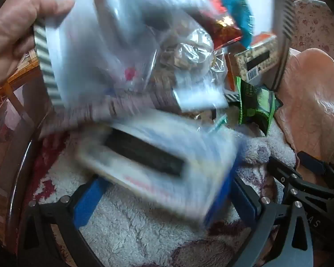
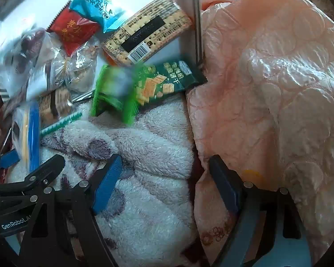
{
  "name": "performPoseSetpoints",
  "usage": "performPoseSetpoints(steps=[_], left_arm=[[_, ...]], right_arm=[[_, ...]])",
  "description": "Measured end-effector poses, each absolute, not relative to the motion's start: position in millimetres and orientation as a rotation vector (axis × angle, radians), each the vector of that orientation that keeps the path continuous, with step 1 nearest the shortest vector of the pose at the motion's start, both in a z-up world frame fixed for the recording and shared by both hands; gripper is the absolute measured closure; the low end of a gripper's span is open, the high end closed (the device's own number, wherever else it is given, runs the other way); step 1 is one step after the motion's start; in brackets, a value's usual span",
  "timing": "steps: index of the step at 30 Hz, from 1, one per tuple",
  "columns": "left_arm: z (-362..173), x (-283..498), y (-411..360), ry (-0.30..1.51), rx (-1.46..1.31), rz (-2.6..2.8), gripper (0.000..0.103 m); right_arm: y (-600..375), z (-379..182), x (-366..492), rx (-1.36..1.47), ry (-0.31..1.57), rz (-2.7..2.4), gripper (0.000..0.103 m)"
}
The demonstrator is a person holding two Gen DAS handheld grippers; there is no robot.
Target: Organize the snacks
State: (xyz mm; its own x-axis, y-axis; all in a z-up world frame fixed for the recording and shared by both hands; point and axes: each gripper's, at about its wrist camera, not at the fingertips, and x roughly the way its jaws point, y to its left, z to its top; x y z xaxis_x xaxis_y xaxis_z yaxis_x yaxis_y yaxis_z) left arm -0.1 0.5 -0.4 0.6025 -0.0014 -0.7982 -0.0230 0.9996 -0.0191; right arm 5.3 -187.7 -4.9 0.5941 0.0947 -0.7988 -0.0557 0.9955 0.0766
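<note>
Crinkly, light green cracker packet (image 2: 167, 82) at centre frame looks slippery; pinch its flat middle gently. Right gripper (image 2: 164, 182) spread empty, left gripper (image 1: 164, 191) spread too.

My two black grippers with blue pads

My right gripper (image 2: 160, 184) has silver screws and white "GenRobot" lettering left of its pads; my left gripper (image 1: 164, 198) looks alike.
</note>
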Motion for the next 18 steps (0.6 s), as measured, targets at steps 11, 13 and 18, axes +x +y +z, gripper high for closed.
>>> performPoseSetpoints(steps=[11,13,18], left_arm=[[1.4,-3.7,2.8,0.925,-0.028,0.013,0.000],[1.0,-4.0,3.9,0.925,-0.028,0.012,0.000],[0.6,-5.0,4.2,0.925,-0.028,0.013,0.000]], right_arm=[[-182.5,-5.2,5.2,0.045,0.931,0.087,0.021],[-184.7,-2.6,6.6,0.045,0.931,0.087,0.021],[-183.4,-3.4,5.7,0.044,0.931,0.087,0.021]])
